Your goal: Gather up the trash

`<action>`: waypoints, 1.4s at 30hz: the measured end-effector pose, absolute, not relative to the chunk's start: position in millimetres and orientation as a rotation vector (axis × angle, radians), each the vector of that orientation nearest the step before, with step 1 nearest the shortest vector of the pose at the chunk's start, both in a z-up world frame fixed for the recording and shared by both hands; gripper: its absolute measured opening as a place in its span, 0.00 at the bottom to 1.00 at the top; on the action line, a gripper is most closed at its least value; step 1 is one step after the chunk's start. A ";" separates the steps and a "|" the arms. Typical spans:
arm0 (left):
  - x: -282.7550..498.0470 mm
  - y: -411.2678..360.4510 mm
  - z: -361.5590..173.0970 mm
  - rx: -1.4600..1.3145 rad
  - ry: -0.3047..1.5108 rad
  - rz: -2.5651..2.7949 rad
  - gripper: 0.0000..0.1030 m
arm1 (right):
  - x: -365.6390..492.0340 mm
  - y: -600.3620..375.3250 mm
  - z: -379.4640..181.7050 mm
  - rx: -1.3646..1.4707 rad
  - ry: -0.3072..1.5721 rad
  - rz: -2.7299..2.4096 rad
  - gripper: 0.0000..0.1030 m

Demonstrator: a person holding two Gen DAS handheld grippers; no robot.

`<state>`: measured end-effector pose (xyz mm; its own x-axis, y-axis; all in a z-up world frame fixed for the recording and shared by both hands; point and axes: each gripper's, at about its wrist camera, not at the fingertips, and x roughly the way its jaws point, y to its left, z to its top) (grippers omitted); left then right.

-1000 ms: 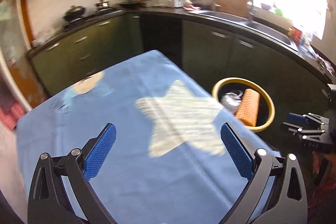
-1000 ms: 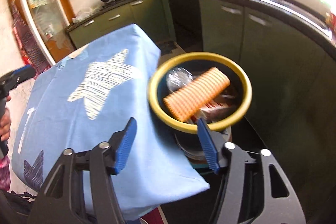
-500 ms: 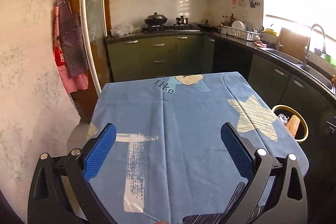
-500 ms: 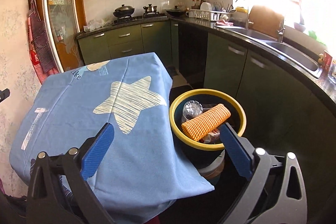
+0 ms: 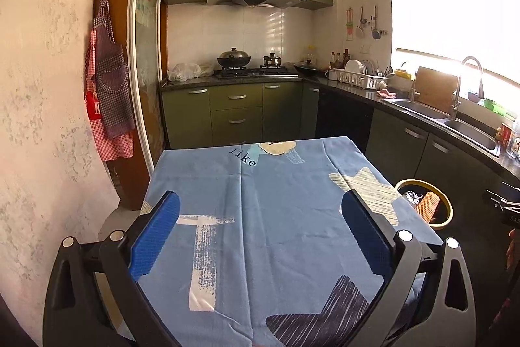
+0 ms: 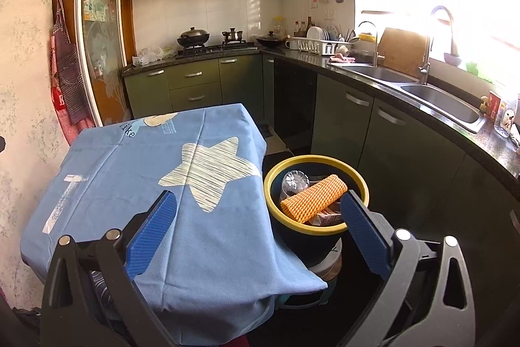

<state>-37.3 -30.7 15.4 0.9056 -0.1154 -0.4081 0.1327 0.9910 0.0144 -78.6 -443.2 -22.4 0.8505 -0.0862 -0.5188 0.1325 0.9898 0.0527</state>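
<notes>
Hovering above the desk (image 5: 292, 217), both grippers are empty; left gripper (image 5: 260, 233) has its jaws spread wide over the blue cloth (image 5: 276, 184), nothing between them; right gripper (image 6: 258, 226) has jaws that have just been opening, now spread full, nothing pinched. Trash sits in the yellow-rimmed bin (image 6: 357, 178) just beside the desk's right edge: an orange mesh roll (image 6: 313, 197) lying across the top, a crumpled clear plastic cup (image 6: 294, 181) behind it, some wrappers under, hard to make out. Cloth top shows no loose trash in either view; only printed stars and letters. Judgement: collection looks near done or done; step in hand is likely a check of the desk for leftovers. To do it well: sweep the view over the near edge and the floor by the bin, which are partly hidden by the gripper frames; keep jaws spread ready; stay clear of the hanging cloth corner so it doesn't snag and drag; mesh roll sits high, could tip out if bumped.
</notes>
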 end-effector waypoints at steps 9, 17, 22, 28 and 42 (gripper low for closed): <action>-49.1 -35.4 23.3 0.050 0.405 -0.133 0.95 | -76.6 -439.7 -24.5 0.092 0.542 -0.107 0.93; -42.9 -38.0 20.0 0.056 0.425 -0.139 0.95 | -78.9 -437.1 -24.4 0.093 0.535 -0.108 0.93; -42.2 -39.6 19.5 0.059 0.427 -0.140 0.95 | -79.9 -438.5 -23.9 0.096 0.533 -0.111 0.93; -40.7 -39.6 18.1 0.059 0.432 -0.137 0.95 | -79.9 -438.8 -24.1 0.096 0.535 -0.112 0.93; -38.6 -42.8 15.3 0.063 0.441 -0.143 0.95 | -79.7 -439.7 -25.5 0.098 0.538 -0.110 0.93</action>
